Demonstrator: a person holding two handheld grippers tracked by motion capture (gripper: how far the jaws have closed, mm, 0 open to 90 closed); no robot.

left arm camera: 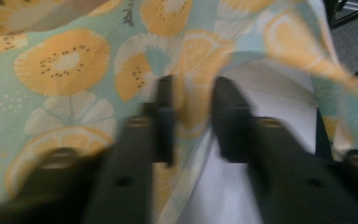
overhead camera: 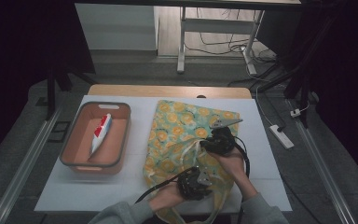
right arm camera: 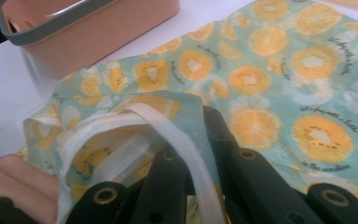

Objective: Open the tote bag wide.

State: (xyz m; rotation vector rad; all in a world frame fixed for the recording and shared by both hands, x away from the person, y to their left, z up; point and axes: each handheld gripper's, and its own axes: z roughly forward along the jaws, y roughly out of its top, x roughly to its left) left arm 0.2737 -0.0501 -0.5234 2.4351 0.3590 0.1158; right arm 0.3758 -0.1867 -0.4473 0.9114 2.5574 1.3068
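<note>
The counter (overhead camera: 261,154) is covered with a white sheet. On its middle a fruit-print bag (overhead camera: 186,123) is laid flat, with its opening toward the person. Left of the bag a pink bin (overhead camera: 77,140) is placed, and a tube (overhead camera: 100,133) is seen inside it. The right tongs (right arm camera: 186,140) are closed on the bag's rim with a white strap. The left tongs (left arm camera: 191,116) are pinched on the near fabric edge.

Overhead view faces forward; both gripper views closely share the fruit-print bag (overhead camera: 186,135).
</note>
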